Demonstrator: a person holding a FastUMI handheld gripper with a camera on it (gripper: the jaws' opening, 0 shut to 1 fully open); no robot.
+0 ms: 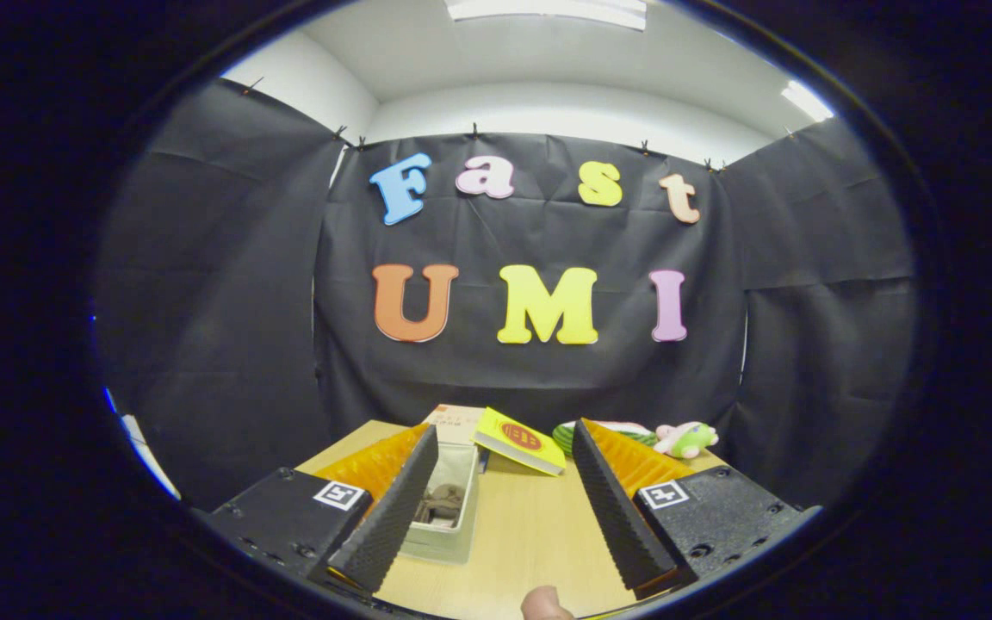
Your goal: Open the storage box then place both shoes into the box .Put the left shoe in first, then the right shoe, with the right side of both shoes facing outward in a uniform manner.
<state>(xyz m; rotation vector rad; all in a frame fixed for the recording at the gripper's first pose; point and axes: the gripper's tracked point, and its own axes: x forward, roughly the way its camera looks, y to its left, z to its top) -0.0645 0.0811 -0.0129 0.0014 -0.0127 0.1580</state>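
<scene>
— Where was the gripper (505, 508)?
— Held above the table (530, 534), fingers spread wide, grasping nothing.
— And the box (444, 517)?
— Just ahead by the left finger, seemingly open, something dark inside. Next, probably, fetching a shoe.

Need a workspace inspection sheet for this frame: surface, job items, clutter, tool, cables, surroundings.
Surface: light wooden table, bare between the fingers.
Job's things: clear storage box just ahead, partly behind one finger; a brownish item inside, too small to identify as a shoe; whether a lid is on it cannot be told.
Clutter: yellow book beyond the fingers, tilted; pale booklet behind the box; striped green toy and pink-green plush at the far edge.
Grippers: tool open, holding nothing; a fingertip of the person at its base.
Cables: nothing seen.
Surroundings: black cloth walls, white ceiling with lights.
</scene>
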